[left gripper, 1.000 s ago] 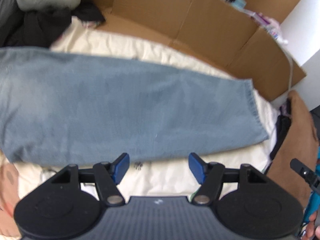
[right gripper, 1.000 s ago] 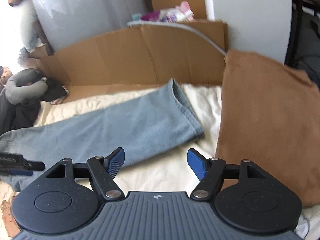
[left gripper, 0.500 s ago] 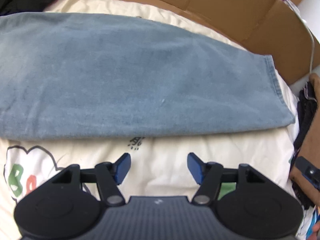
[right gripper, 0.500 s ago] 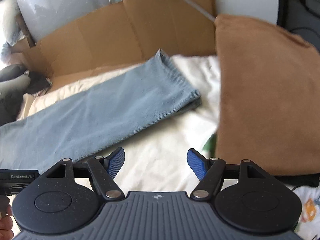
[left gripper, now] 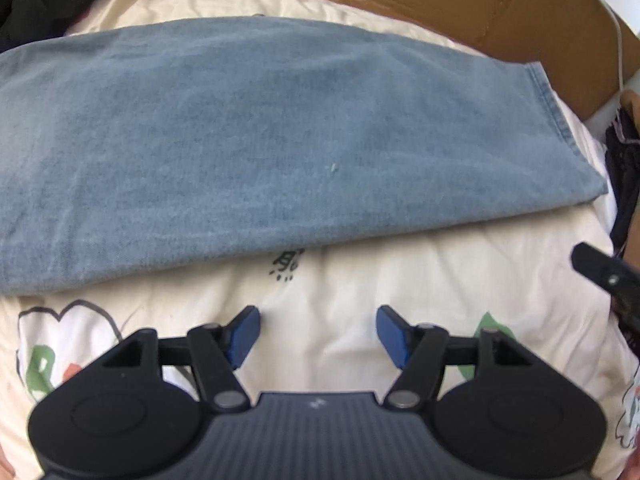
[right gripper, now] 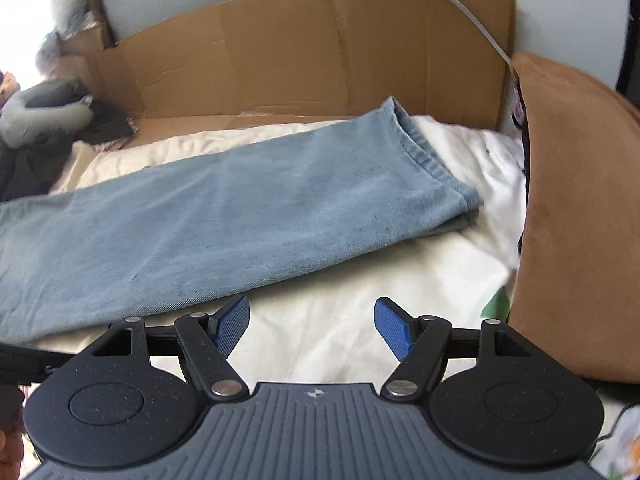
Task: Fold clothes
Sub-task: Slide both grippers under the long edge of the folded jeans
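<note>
i had both tools out over the bed and nothing in either of them, so i read this as the reach-in before a fold, the grab not yet made. the jeans (left gripper: 256, 140) lay flat and long across the cream sheet (left gripper: 400, 280), just ahead of the left gripper (left gripper: 318, 336), their near edge running side to side a little beyond its fingertips and apart from them. the left gripper's blue pads (left gripper: 244, 334) stood wide apart, empty, tilted down at the bedding so the sheet's printed drawing sat between the tips and the denim. the right gripper (right gripper: 312, 330) was likewise spread with nothing between its pads, held lower and more level, looking along the bed; the jeans ran from its far left across to the hem end (right gripper: 432, 168), which sat ahead and slightly right of its tips, doubled leg on leg. a brown cushion (right gripper: 580, 216) stood close on that tool's right side, and the cardboard wall (right gripper: 304, 52) closed off the far side beyond the denim. a dark bit of the right tool poked in at the left camera's right edge, so the two were working near each other. my judgement: next the right one needed to go forward onto the hem end, pinching both layers, while the left took the near edge further along, then carry the hem over toward the waist. risk i saw: catching sheet with the denim, or only the top leg.
</note>
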Tool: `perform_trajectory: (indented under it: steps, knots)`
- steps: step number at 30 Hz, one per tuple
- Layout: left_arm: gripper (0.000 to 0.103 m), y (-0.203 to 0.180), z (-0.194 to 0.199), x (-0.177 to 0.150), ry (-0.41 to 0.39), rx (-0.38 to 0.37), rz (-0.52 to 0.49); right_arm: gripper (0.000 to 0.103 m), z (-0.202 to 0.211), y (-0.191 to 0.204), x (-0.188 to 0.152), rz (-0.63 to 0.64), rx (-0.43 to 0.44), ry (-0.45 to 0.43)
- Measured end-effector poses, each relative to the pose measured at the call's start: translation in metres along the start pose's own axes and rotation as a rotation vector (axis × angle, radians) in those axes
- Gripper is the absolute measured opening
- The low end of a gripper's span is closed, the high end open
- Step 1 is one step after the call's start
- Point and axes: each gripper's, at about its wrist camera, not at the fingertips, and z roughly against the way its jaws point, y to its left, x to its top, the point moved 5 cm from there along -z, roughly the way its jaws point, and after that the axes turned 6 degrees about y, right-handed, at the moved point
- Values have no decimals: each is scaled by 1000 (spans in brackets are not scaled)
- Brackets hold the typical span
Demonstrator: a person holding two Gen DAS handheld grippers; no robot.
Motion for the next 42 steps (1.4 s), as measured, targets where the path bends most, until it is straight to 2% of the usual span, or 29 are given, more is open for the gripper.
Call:
perform_trajectory:
  steps: [5, 9, 12, 14, 15, 18, 23, 26, 29, 33, 39, 42]
  knots:
    - [68, 4, -2, 10, -82, 24, -3, 72, -13, -9, -9, 1, 12, -22]
    - [68, 12, -1, 10, -114, -14, 77, 72, -31, -11, -12, 31, 15, -13]
    - [68, 16, 0, 4, -146, -9, 80, 71, -51, 0, -15, 100, 41, 39]
    - [67, 14, -1, 6, -167, 23, 46, 71, -59, 11, -15, 161, 42, 36]
    - [66, 13, -1, 7, -175, 41, 31, 72, -62, 15, -14, 174, 50, 35]
    - [65, 13, 13, 17, -221, 8, 11, 71, -65, 22, -5, 187, 66, 27]
    - [66, 19, 34, 38, -298, -39, 49, 71, -54, 24, 26, 180, 56, -58]
    - [67, 18, 26, 48, -291, -50, 58, 71, -59, 23, 39, 168, 68, -51]
    - [66, 22, 16, 48, -274, -66, 88, 71, -67, 25, 41, 190, 64, -37]
    - [66, 22, -1, 42, -237, -65, 75, 71, -75, 26, 41, 220, 60, -36]
    - [67, 25, -9, 30, -213, -34, 44, 72, -82, 16, 26, 219, 21, 23]
    - [66, 28, -6, 29, -221, -41, 76, 72, -81, 12, 19, 207, 8, 36]
